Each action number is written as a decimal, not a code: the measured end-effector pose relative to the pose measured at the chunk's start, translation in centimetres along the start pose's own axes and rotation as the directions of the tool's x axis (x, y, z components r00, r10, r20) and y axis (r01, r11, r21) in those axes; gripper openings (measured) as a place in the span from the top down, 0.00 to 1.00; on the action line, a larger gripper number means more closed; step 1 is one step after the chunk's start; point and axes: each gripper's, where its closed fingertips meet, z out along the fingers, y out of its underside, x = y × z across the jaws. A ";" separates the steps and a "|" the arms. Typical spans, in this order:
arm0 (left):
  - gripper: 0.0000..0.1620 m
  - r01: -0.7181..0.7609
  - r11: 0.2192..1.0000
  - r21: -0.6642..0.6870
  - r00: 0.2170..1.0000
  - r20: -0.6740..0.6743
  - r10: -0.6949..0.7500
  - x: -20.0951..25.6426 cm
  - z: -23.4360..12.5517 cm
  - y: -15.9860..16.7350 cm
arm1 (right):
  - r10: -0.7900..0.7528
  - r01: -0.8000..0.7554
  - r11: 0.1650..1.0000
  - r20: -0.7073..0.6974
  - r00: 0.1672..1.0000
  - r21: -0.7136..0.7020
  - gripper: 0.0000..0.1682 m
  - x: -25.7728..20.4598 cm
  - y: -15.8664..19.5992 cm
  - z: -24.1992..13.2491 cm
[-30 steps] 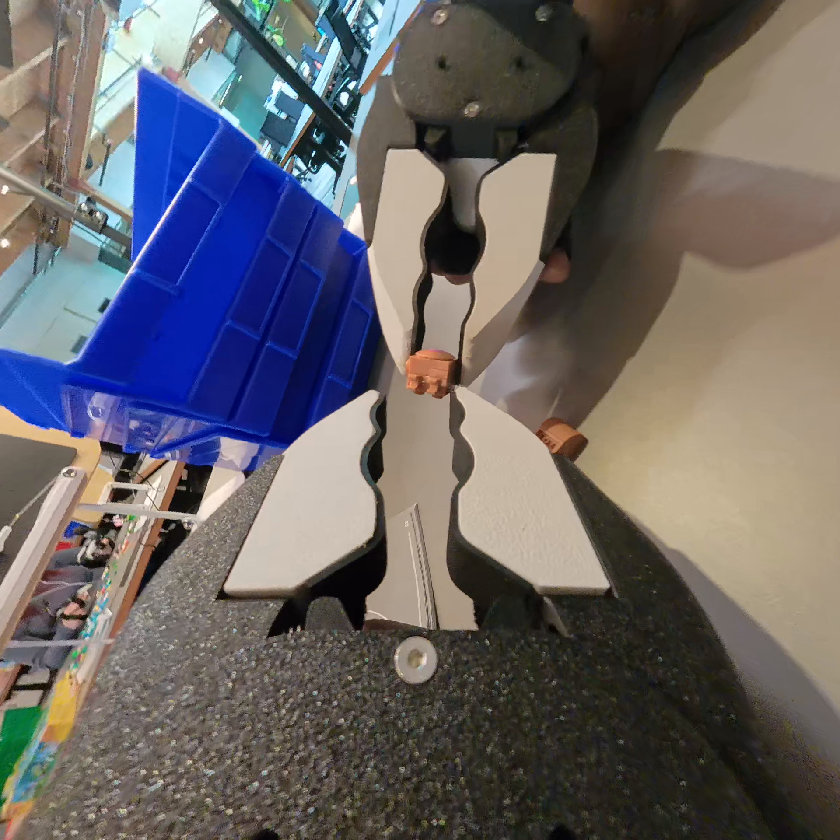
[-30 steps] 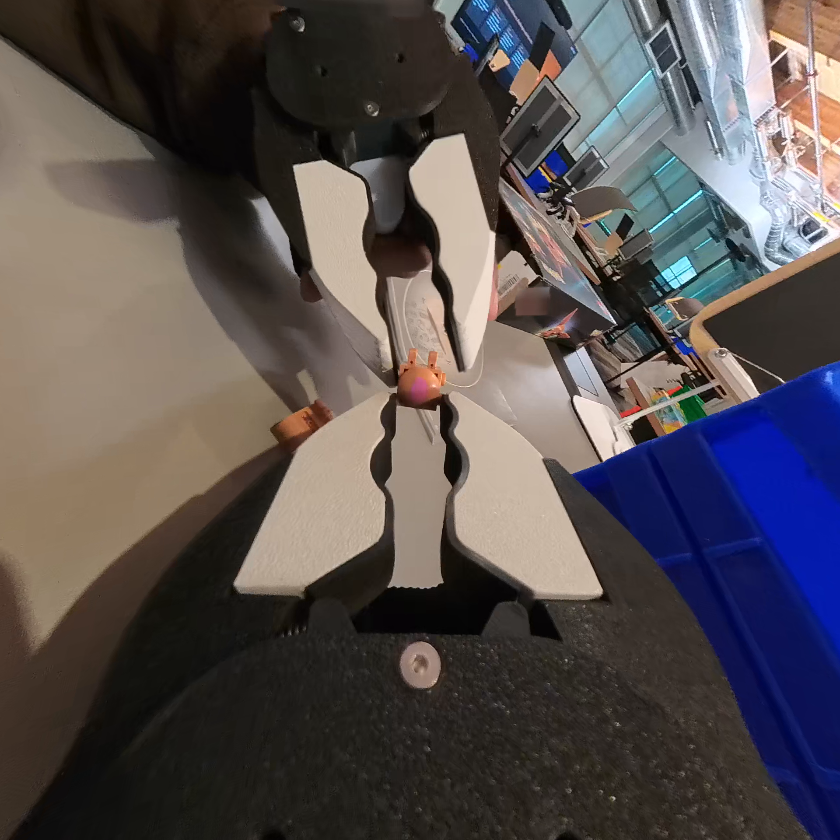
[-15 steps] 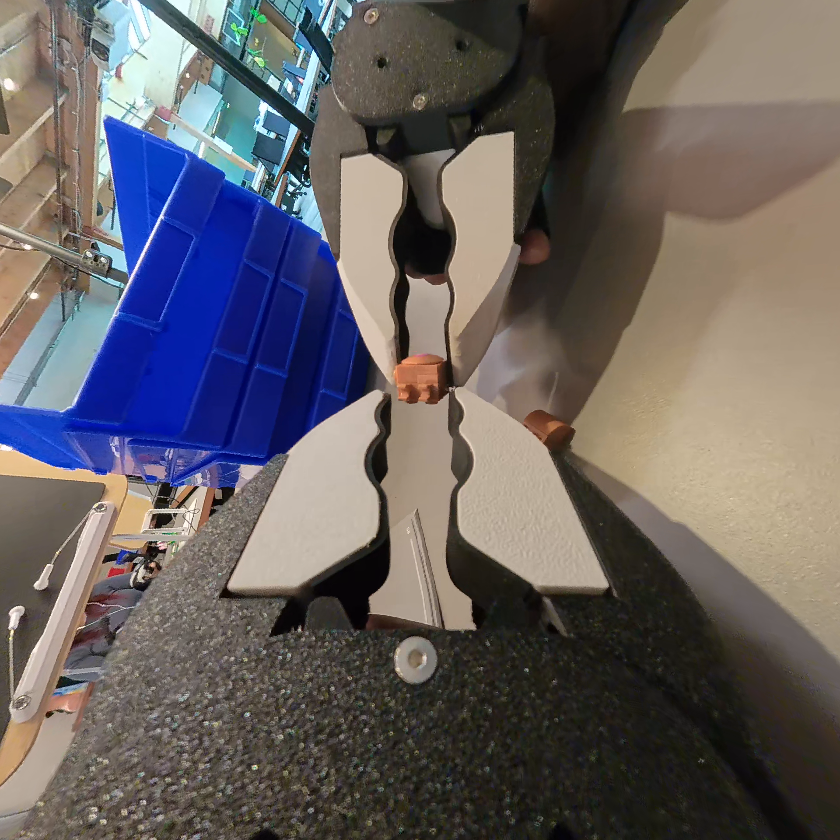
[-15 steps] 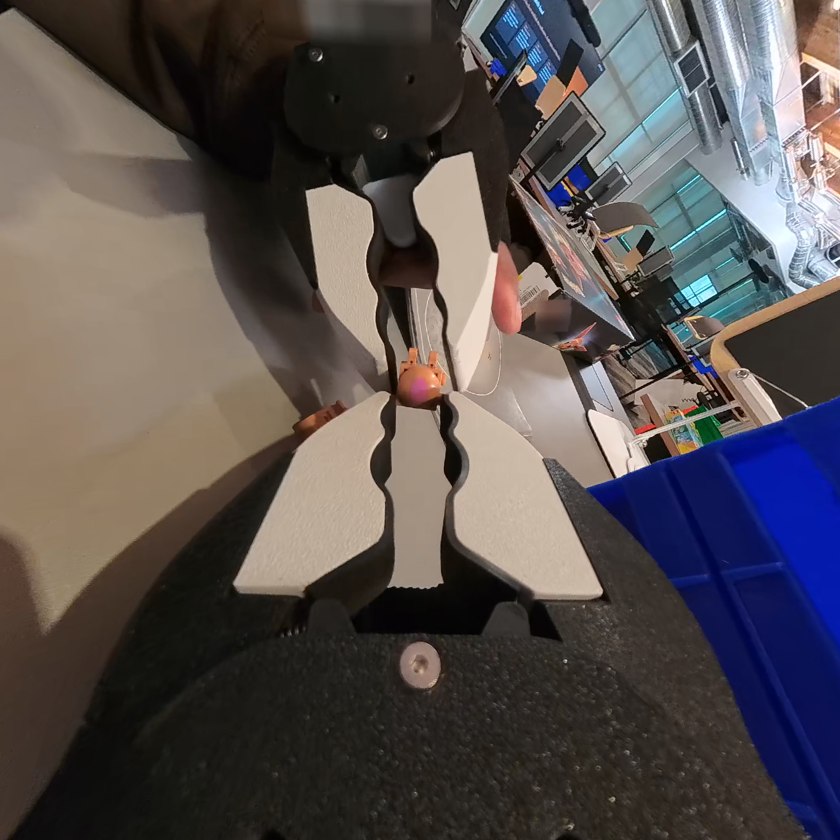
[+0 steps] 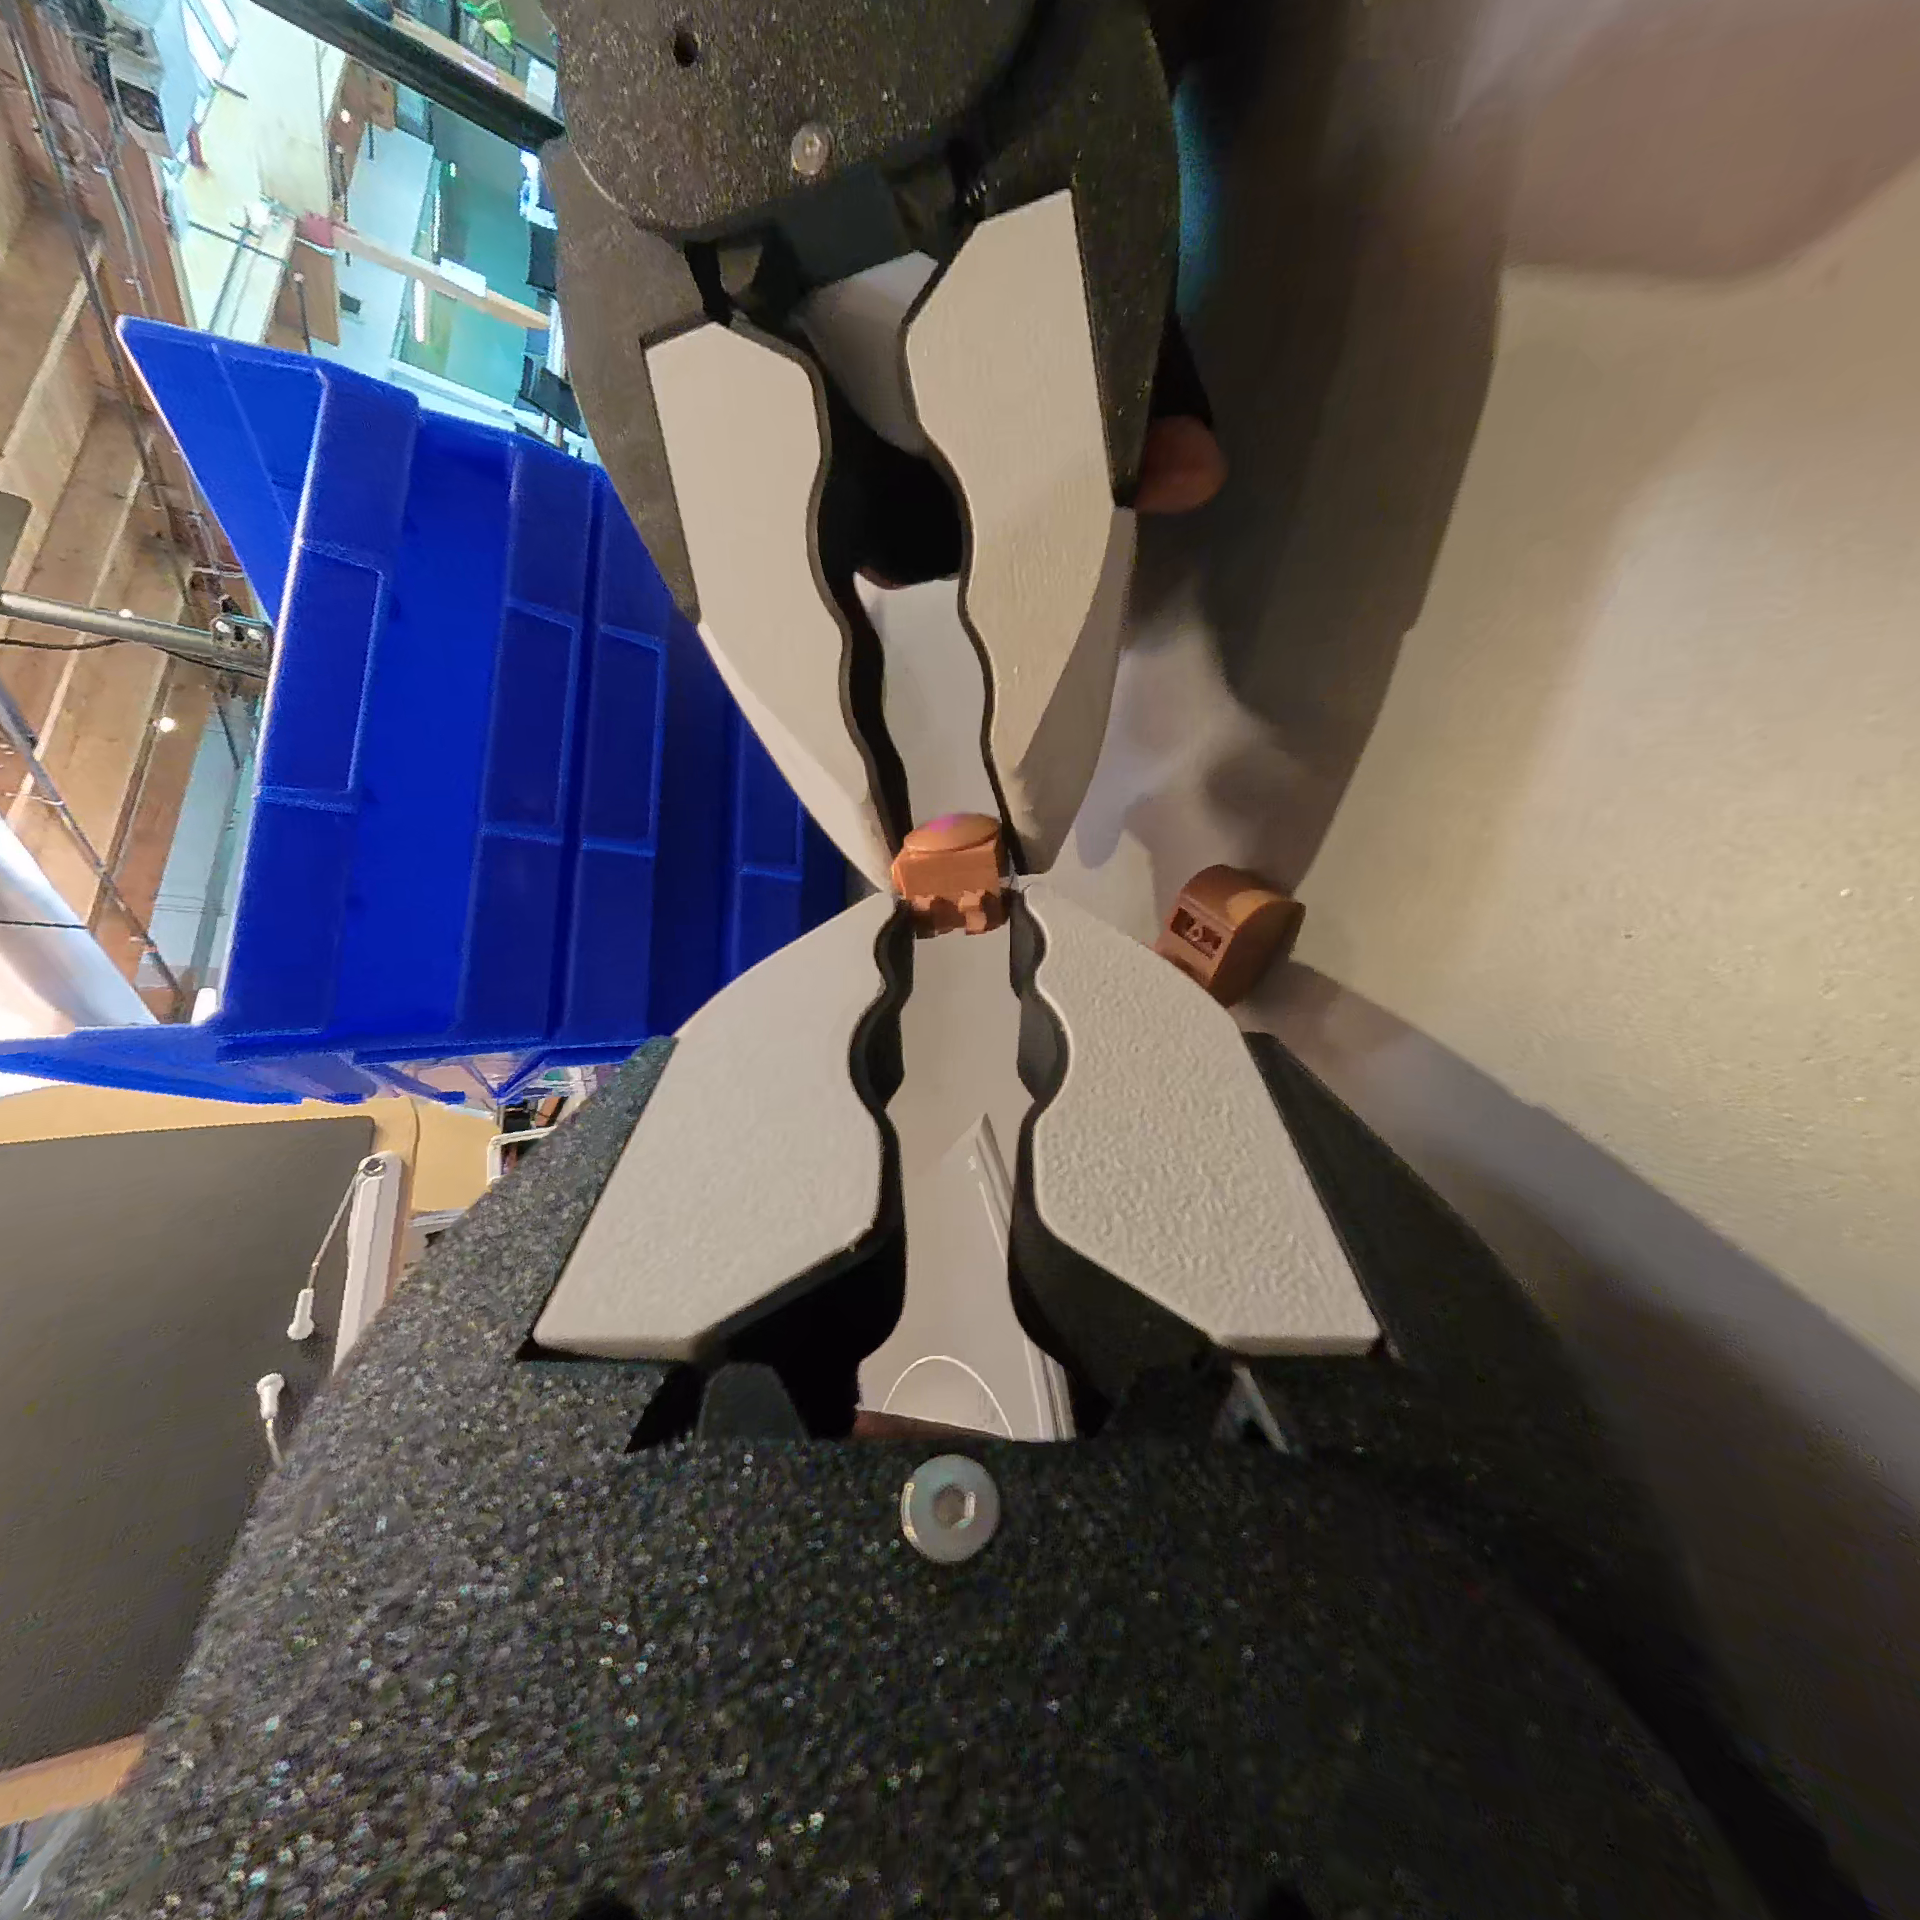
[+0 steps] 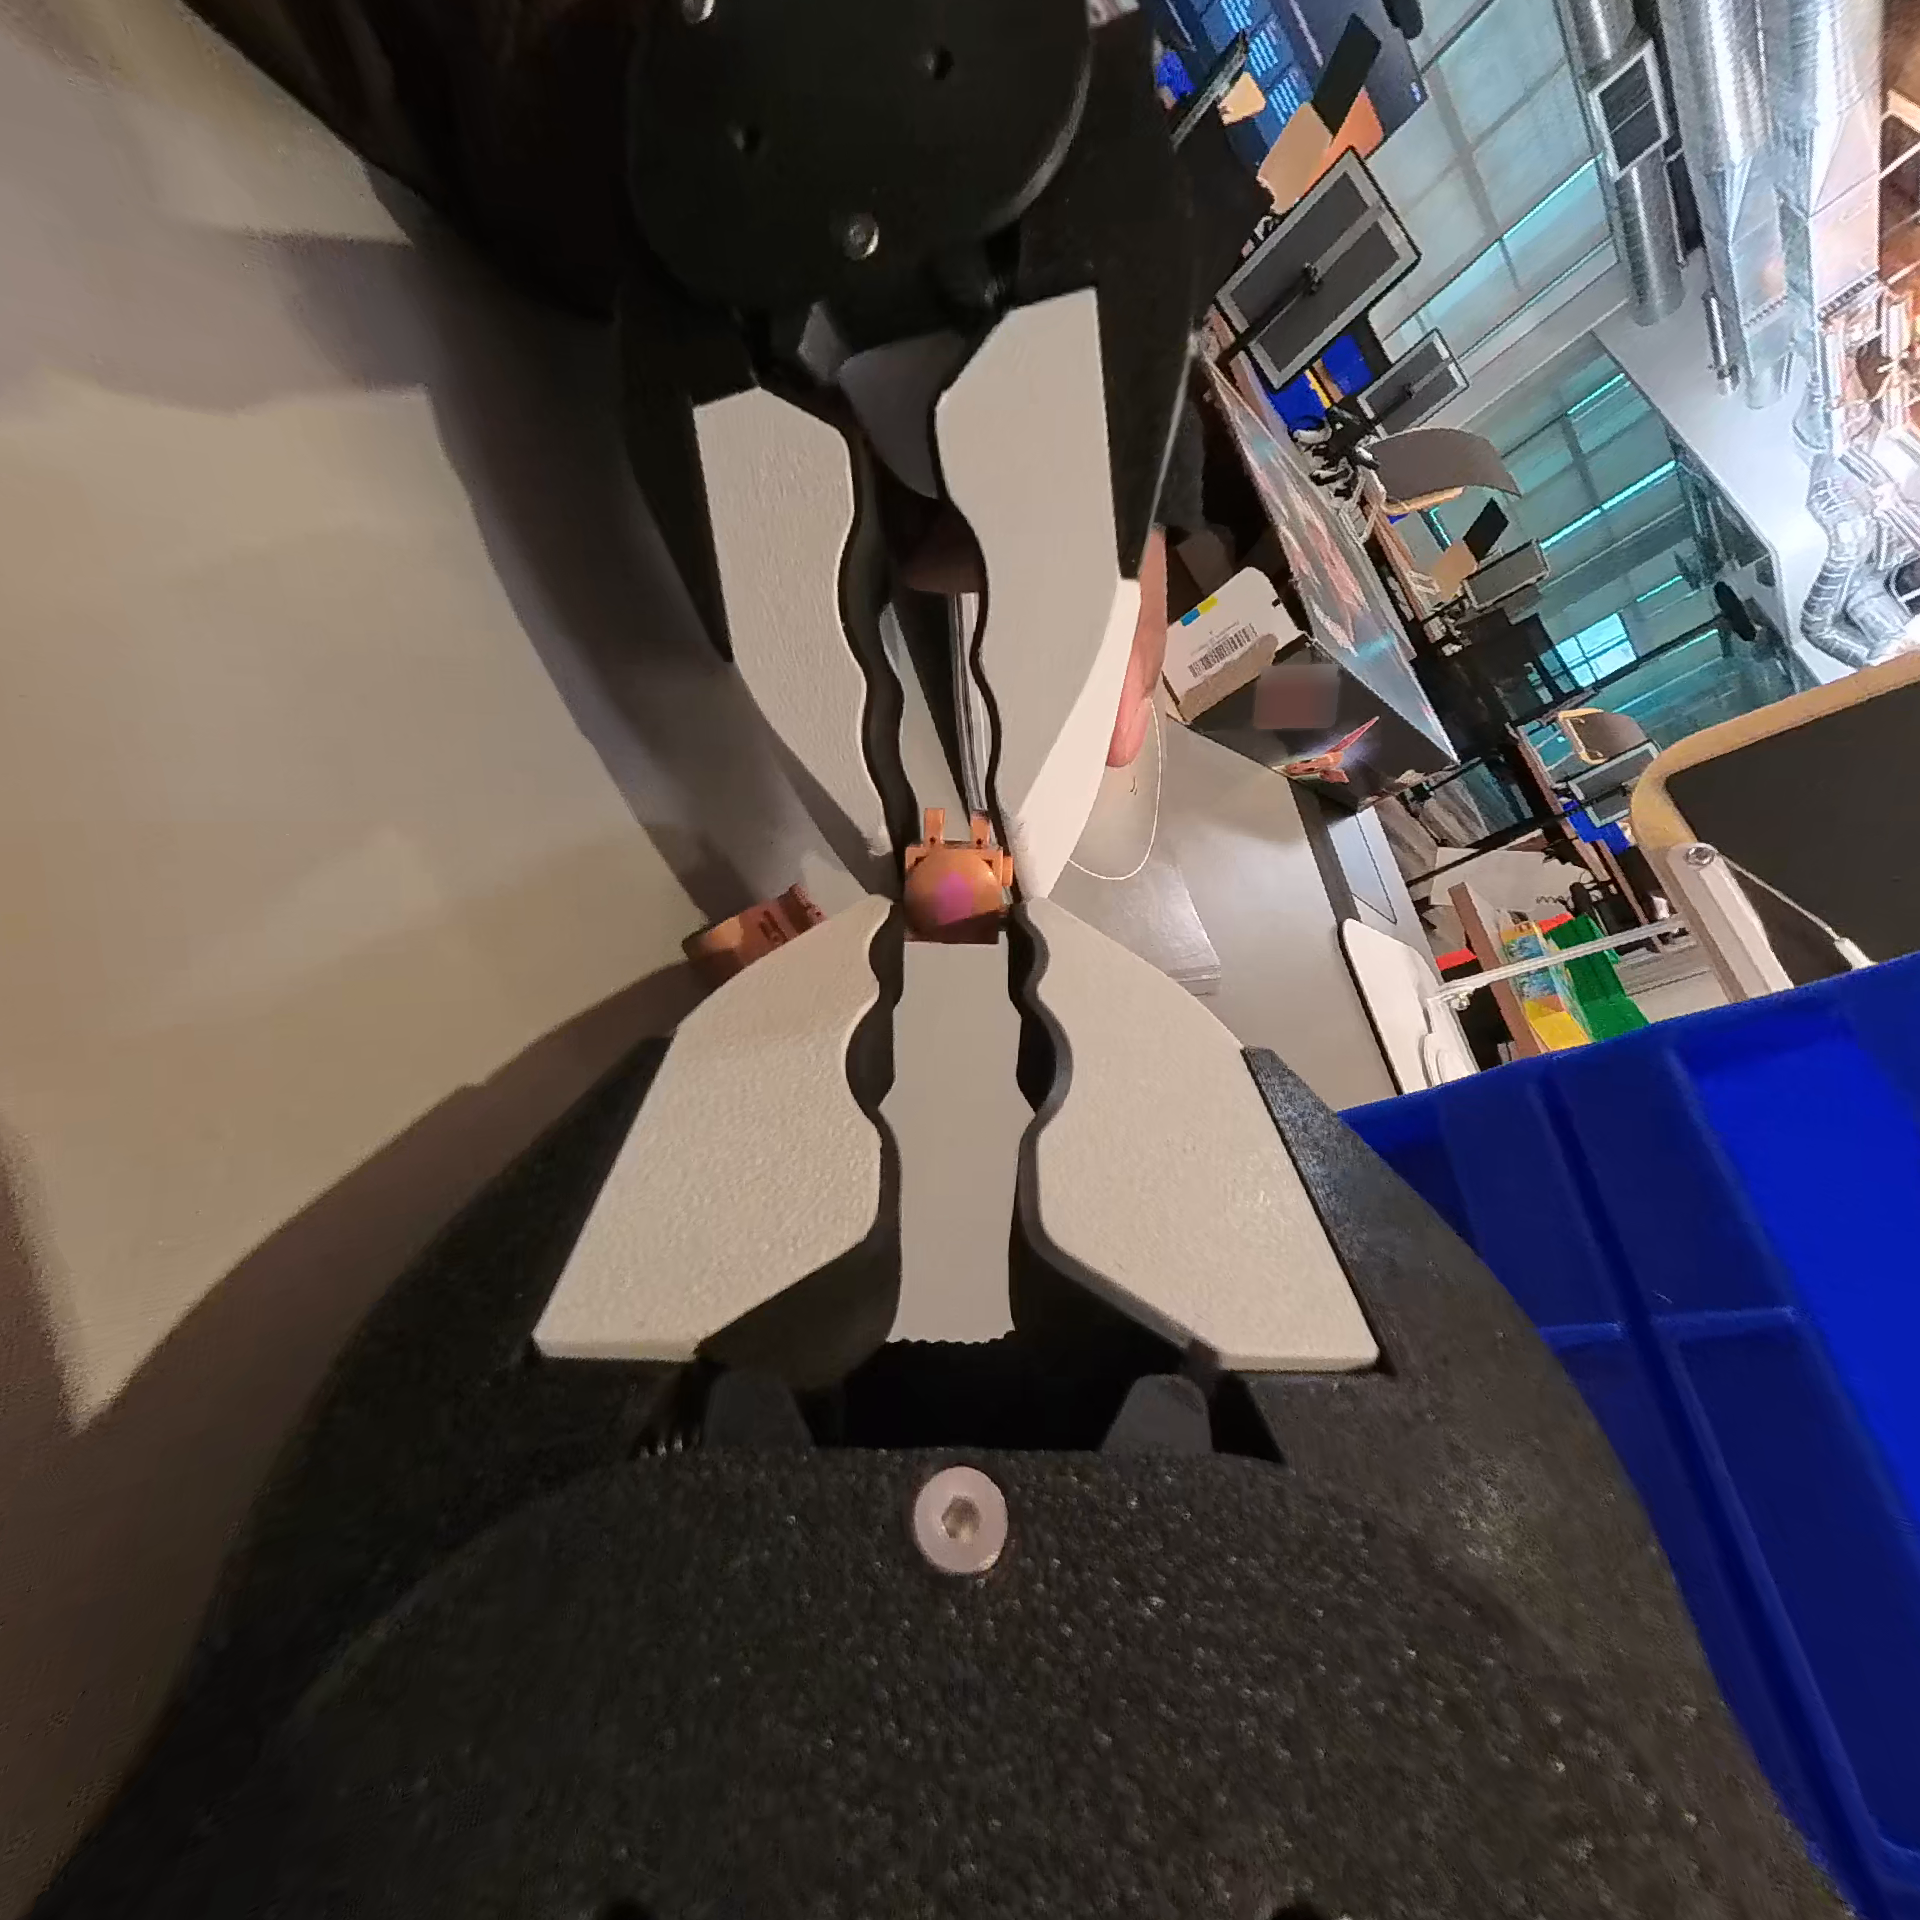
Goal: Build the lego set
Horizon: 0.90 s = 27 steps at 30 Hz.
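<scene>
Lego piece [image 5: 951, 875] pinched tip-to-tip between both grippers, above the pale table [image 5: 1662, 831].

Small brown brick, rounded cap with a pink spot on one end, tiny prongs on the other; which gripper grips which part is hard to tell, tips crowd it. Left gripper [image 5: 956, 914] and right gripper [image 6: 951, 914] each closed on the lego piece, grey textured fingers with wavy inner edges, black speckled foam bodies. Second brown brick [image 5: 1226, 940], rounded, lies on the table just right of the lego piece in the left wrist view, half hidden by a finger in the right one. Blue ribbed plastic bin [image 5: 468, 748] to the left of it, cut off. A person's fingertip [image 5: 1174, 478] peeks behind the far gripper.
</scene>
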 end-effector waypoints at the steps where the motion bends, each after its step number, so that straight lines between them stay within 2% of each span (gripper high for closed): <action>1: 0.89 -0.005 1.000 -0.005 1.000 0.007 0.005 -0.1 0.0 0.0 | 0.007 -0.007 1.000 0.000 1.000 0.001 0.88 0.1 0.0 0.0; 8: 0.90 -0.061 0.997 -0.043 0.996 0.057 0.064 -0.6 0.0 -0.2 | 0.034 -0.034 0.999 -0.001 0.999 0.000 0.89 0.3 -0.3 -0.3; 16: 0.90 0.080 0.997 0.006 0.996 0.033 -0.081 -1.0 -0.2 -0.5 | -0.059 0.058 0.998 -0.063 0.996 -0.011 0.89 0.9 -0.9 -0.7; 27: 0.90 0.153 0.988 0.018 0.988 0.004 -0.153 -0.9 -0.1 -0.3 | -0.191 0.186 0.981 -0.115 0.975 -0.049 0.89 0.9 -1.0 -0.7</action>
